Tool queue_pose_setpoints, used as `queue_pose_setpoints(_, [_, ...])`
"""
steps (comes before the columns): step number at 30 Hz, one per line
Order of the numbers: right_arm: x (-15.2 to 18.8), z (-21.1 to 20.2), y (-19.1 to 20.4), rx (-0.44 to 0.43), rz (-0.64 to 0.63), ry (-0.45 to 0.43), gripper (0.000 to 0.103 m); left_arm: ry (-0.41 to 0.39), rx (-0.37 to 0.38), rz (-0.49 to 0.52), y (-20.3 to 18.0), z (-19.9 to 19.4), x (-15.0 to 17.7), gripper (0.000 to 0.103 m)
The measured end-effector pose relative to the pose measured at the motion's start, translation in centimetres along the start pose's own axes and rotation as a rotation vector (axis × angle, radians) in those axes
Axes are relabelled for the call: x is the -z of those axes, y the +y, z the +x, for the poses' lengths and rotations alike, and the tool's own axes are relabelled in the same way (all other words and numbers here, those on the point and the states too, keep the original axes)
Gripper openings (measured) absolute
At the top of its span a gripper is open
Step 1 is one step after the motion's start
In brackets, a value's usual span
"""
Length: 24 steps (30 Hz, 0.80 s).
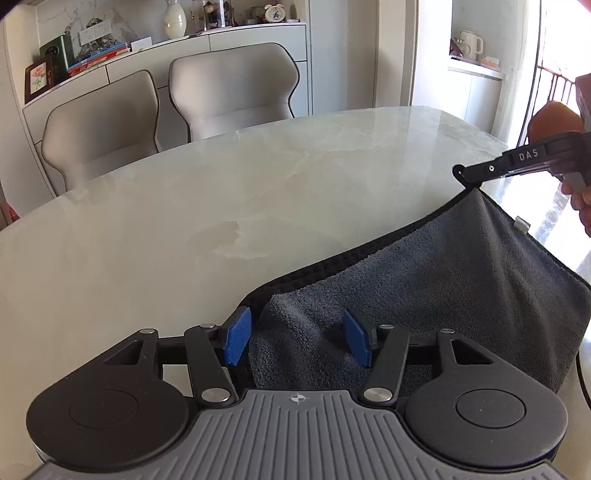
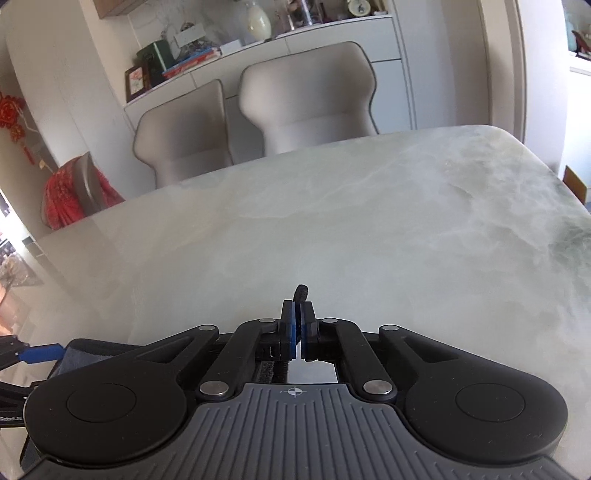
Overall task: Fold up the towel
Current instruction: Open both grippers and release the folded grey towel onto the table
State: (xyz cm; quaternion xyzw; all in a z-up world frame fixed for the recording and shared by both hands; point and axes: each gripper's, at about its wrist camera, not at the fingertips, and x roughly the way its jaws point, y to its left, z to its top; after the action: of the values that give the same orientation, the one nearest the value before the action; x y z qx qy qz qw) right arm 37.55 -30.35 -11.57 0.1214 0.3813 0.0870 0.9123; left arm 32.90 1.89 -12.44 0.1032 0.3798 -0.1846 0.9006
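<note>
Grey towel (image 1: pixel 443 288) with black edging lies on the marble table (image 1: pixel 221 206), toward its right side in the left wrist view, partly lifted. Right gripper (image 2: pixel 297 326) is clamped on a towel corner, blue pads pressed together with a dark nub of fabric poking out past the tips; in the left wrist view the same tool enters from the right edge, the towel's far corner raised off the table and hanging from its tips. Left gripper (image 1: pixel 297 338) is spread wide, blue pads (image 1: pixel 238 336) well apart, sitting over the near bunched part of the towel; not pinching anything, contact with cloth unclear. White tag (image 1: pixel 522 223) shows on the towel's right edge. Two beige chairs (image 1: pixel 229 85) stand behind the table, sideboard (image 1: pixel 258 35) with books and vase behind them.
</note>
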Motion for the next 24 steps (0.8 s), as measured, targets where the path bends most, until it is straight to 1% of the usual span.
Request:
queue_pose_setpoints(1, [0.1, 0.2, 0.0, 0.006, -0.002, 0.013, 0.007, 0.002, -0.007, -0.008, 0.1, 0.1, 0.0, 0.064])
queue_pose_setpoints(2, [0.1, 0.4, 0.0, 0.011, -0.008, 0.028, 0.007, 0.004, -0.014, -0.015, 0.3, 0.2, 0.0, 0.065])
queue_pose_setpoints(4, [0.2, 0.0, 0.2, 0.029, -0.034, 0.037, 0.011, 0.003, -0.03, -0.034, 0.5, 0.1, 0.0, 0.064])
queue_pose_setpoints(6, [0.4, -1.6, 1.0, 0.043, -0.065, 0.002, 0.02, -0.039, -0.035, -0.063, 0.8, -0.9, -0.1, 0.063])
queue_pose_setpoints(7, [0.7, -2.4, 1.4, 0.034, -0.073, -0.018, 0.027, -0.066, -0.032, -0.078, 0.9, -1.4, -0.2, 0.063])
queue_pose_setpoints(8, [1.0, -3.2, 1.9, 0.015, -0.082, -0.03, 0.028, -0.088, -0.016, -0.095, 0.9, -1.9, -0.2, 0.063])
queue_pose_setpoints(11, [2.5, -4.9, 4.1, -0.103, -0.129, -0.009, 0.028, -0.126, 0.085, -0.144, 0.4, -2.8, 0.0, 0.064])
queue_pose_setpoints(12, [3.1, -5.2, 4.7, -0.142, -0.14, 0.003, 0.028, -0.12, 0.122, -0.142, -0.1, -2.6, 0.1, 0.064])
queue_pose_setpoints(14, [4.3, -5.3, 5.4, -0.233, -0.134, 0.037, 0.028, -0.104, 0.156, -0.133, -1.0, -2.1, 0.1, 0.064])
queue_pose_setpoints(15, [4.9, -5.1, 5.7, -0.259, -0.129, 0.05, 0.028, -0.094, 0.171, -0.128, -1.4, -1.7, 0.2, 0.064])
queue_pose_setpoints(16, [5.4, -4.9, 5.8, -0.265, -0.129, 0.066, 0.028, -0.076, 0.179, -0.129, -1.7, -1.1, 0.3, 0.064])
queue_pose_setpoints(18, [6.2, -4.5, 5.7, -0.249, -0.137, 0.089, 0.028, -0.035, 0.171, -0.139, -2.0, 0.1, 0.6, 0.064])
queue_pose_setpoints(19, [6.3, -4.5, 5.5, -0.235, -0.148, 0.088, 0.025, -0.034, 0.154, -0.137, -1.7, 0.2, 0.8, 0.064])
queue_pose_setpoints(22, [6.3, -4.7, 4.2, -0.161, -0.175, 0.05, 0.022, -0.045, 0.092, -0.116, -0.6, 0.3, 1.2, 0.064])
queue_pose_setpoints(23, [6.1, -4.8, 3.7, -0.13, -0.174, 0.039, 0.022, -0.041, 0.074, -0.115, 0.0, 0.3, 1.3, 0.06])
queue_pose_setpoints(24, [5.9, -4.9, 3.2, -0.098, -0.17, 0.03, 0.022, -0.039, 0.079, -0.129, 0.8, 0.2, 1.3, 0.058])
